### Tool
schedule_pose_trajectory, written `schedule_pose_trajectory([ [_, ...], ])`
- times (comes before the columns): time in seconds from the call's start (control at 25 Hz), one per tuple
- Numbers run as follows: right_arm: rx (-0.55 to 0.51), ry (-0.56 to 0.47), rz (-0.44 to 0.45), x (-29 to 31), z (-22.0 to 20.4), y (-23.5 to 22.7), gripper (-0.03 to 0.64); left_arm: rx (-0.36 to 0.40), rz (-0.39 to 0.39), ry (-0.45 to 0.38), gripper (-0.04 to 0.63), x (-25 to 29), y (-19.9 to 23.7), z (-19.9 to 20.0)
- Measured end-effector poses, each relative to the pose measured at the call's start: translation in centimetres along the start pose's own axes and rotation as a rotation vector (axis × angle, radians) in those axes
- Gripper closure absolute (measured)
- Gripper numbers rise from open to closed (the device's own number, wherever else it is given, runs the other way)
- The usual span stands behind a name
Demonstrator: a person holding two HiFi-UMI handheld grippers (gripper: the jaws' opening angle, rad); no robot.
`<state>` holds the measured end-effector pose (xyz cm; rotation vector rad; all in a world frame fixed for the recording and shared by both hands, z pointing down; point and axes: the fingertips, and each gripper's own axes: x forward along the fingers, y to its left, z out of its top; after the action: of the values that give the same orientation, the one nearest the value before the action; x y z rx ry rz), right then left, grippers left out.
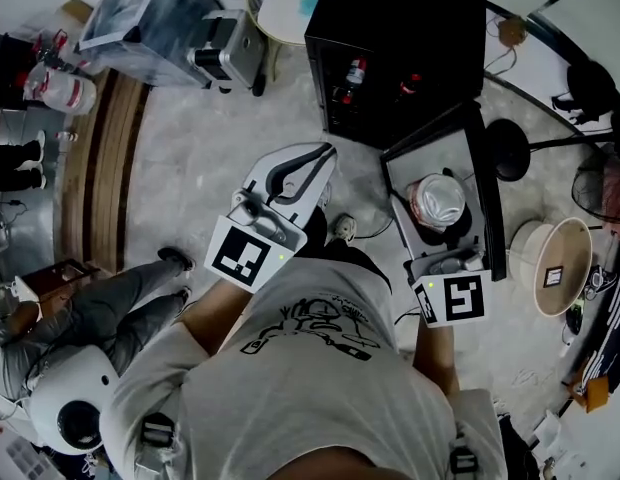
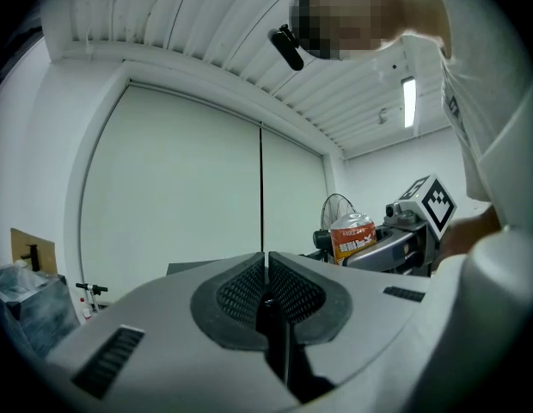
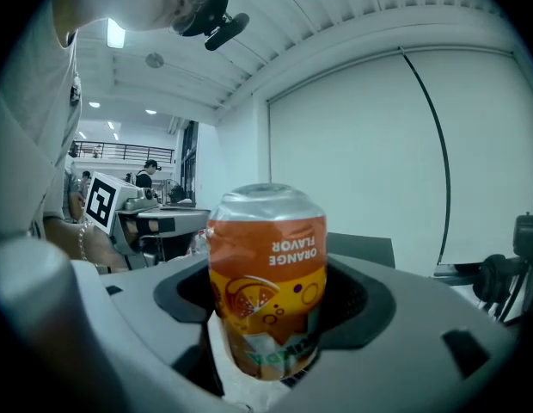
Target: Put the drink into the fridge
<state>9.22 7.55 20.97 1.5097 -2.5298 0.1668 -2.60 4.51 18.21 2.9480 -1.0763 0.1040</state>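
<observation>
- Drink can (image 3: pixel 266 256), orange with "ORANGE FLAVOR" print that reads upside down in the right gripper view, stands clamped between the two jaws of the right gripper (image 3: pixel 268 312). The dark pads press on its sides at 3 and 9 o'clock.
- In the head view the can's silver end faces the camera. The can is held in the air over the grey inner face of the fridge's open door (image 1: pixel 490 208), at about 5 o'clock from the fridge (image 1: pixel 400 38).
- That fridge is a black cabinet on the floor at 12 o'clock from the person. Bottles with red labels (image 1: pixel 356 72) show inside it.
- The left gripper (image 2: pixel 265 269) has its jaws together, ribbed pads meeting along a thin seam with nothing between them.
- In the head view the left gripper points toward 1 o'clock, its tips near the fridge's lower left corner, at roughly 9 o'clock from the can and apart from it.
- From the left gripper view, the can and the right gripper appear at 3 o'clock, with a black fan (image 2: pixel 337 209) behind them.
- A white round object (image 1: pixel 555 263) lies on the floor at 3 o'clock from the door.
</observation>
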Motion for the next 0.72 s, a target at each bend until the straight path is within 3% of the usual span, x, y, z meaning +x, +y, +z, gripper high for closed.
schedule_pose_trajectory([
  [0.4, -0.024, 0.014, -0.036, 8.5, 1.5, -0.7, 0.278, -0.03, -0.045, -0.007, 0.566, 2.5, 7.8, -1.4],
  [0.72, -0.012, 0.015, -0.057, 11.7, 1.5, -2.5, 0.279, -0.045, -0.077, 0.004, 0.566, 5.6, 10.2, -2.2],
])
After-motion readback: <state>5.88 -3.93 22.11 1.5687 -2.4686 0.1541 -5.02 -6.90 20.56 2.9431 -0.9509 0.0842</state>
